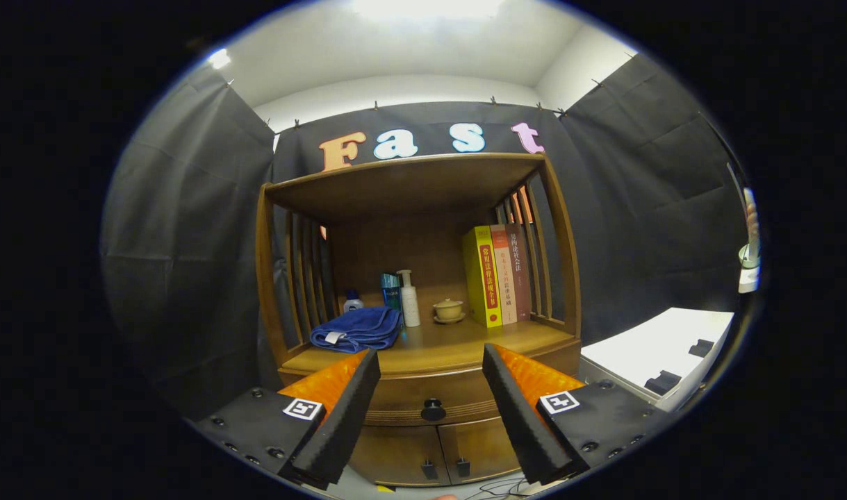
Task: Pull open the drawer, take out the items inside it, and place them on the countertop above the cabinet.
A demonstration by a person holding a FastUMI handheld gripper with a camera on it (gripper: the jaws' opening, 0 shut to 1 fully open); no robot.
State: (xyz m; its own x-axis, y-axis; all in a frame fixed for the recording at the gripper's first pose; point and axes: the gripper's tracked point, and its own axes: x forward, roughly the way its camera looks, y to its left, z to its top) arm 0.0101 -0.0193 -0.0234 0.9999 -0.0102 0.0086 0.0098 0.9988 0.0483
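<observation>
A wooden cabinet (423, 326) stands straight ahead of me against the black cloth wall. Its drawer (433, 396) sits closed under the countertop (458, 344), with a dark round knob (433, 410) in the middle of the drawer front. My gripper (430, 361) is open with nothing between its fingers. The knob shows in the gap between the two fingers, a short way beyond them. What lies inside the drawer is hidden.
On the countertop lie a folded blue towel (357, 328), small bottles (402, 298), a lidded cup on a saucer (449, 310) and three upright books (498, 274). Two small doors (433, 451) sit below the drawer. A white table (663, 347) stands right of the cabinet.
</observation>
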